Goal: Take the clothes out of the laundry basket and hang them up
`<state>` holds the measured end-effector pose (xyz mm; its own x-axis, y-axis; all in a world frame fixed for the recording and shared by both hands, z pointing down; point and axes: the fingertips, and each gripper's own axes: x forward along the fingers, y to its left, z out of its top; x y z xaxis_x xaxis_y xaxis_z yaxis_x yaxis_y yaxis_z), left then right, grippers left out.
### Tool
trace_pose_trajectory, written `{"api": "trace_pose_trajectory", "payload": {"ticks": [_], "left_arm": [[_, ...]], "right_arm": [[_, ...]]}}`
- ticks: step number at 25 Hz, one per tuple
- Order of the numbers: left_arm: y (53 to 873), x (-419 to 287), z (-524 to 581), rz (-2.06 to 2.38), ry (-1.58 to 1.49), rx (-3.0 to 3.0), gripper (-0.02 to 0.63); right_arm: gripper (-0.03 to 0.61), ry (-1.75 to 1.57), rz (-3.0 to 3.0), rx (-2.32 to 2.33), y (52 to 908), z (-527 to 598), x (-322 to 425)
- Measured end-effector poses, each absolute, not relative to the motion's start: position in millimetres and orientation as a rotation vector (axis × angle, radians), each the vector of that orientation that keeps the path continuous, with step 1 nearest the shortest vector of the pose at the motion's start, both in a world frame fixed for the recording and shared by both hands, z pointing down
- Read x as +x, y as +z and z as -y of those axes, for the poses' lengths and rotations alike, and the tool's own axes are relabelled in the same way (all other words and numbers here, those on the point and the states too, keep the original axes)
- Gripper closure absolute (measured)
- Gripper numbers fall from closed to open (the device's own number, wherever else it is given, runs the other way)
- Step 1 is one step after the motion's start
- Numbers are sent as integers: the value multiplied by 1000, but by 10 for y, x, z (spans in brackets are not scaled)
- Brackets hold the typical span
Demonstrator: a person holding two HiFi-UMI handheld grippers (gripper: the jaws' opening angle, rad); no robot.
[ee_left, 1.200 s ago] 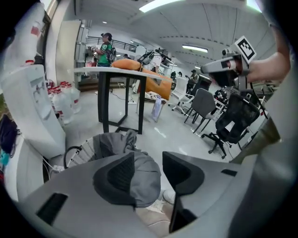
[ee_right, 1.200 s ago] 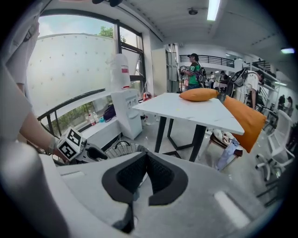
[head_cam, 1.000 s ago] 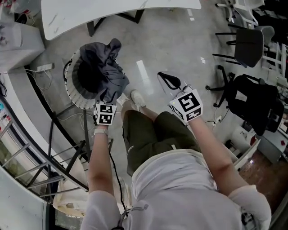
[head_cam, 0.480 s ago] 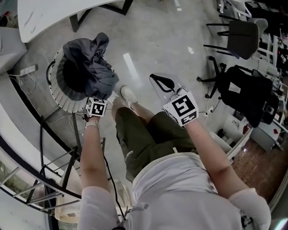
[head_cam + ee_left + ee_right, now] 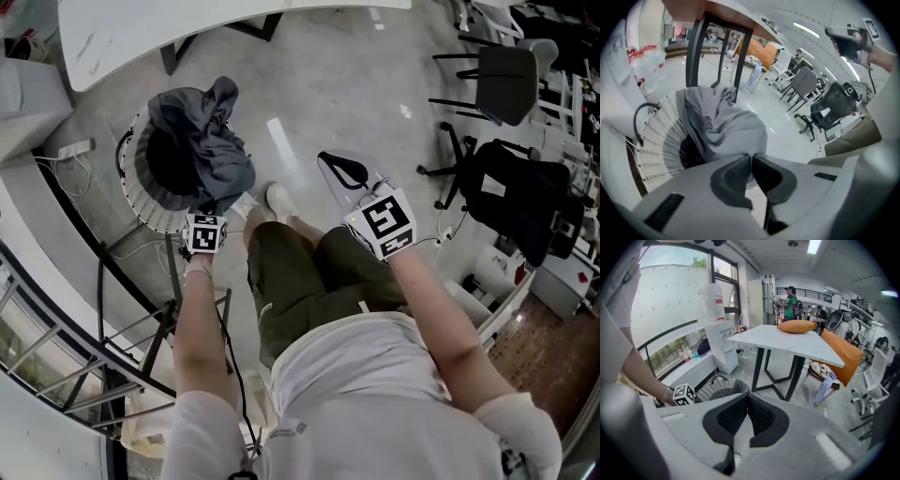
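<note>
- Floor (image 5: pixel 375 94): pale and glossy, spreading under and ahead of both tools.
- Table (image 5: pixel 187 23): white top on dark legs, well beyond the left tool, on the far side of the basket. In the right gripper view it stands ahead of the right tool, with an orange cushion (image 5: pixel 797 326) lying on it.
- Person: olive shorts (image 5: pixel 300 281) and a white shirt, behind and between the two tools. One pale shoe (image 5: pixel 279 199) sits on the floor between them, close to the basket.
- Black chair (image 5: pixel 506 80): far off to the right of the right tool.
- Laundry basket (image 5: pixel 141 192): round, white wire, standing on the floor directly ahead of the left tool, its near rim just beside the tips. From the right tool it lies down and to the left, near the table's legs.
- Grey garment (image 5: pixel 202 150): heaped in the basket and spilling over the near rim towards the left tool.
- Left tool (image 5: pixel 210 217): angled steeply down at the basket's near edge. Its jaws have just been closing and are now pressed together, with the garment's lower edge pinched at the tips.
- Right tool (image 5: pixel 330 161): held over bare floor to the right of the basket, well apart from it. Its jaws are pressed together with nothing between them.
</note>
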<state>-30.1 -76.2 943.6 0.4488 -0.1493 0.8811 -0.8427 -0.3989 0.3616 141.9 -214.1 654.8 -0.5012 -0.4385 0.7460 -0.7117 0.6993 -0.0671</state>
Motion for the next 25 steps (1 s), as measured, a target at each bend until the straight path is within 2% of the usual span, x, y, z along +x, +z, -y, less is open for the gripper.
{"api": "trace_pose_trajectory", "payload": {"ticks": [11,25], "left_arm": [[8343,-530,961,1016,1053,1956,606],[6547,-787,1200,1531,919,1833,607]], "right_arm": [[572,389,2260,899,5946,2231,1341],[572,350,2409,682,5556,2443,1481]]}}
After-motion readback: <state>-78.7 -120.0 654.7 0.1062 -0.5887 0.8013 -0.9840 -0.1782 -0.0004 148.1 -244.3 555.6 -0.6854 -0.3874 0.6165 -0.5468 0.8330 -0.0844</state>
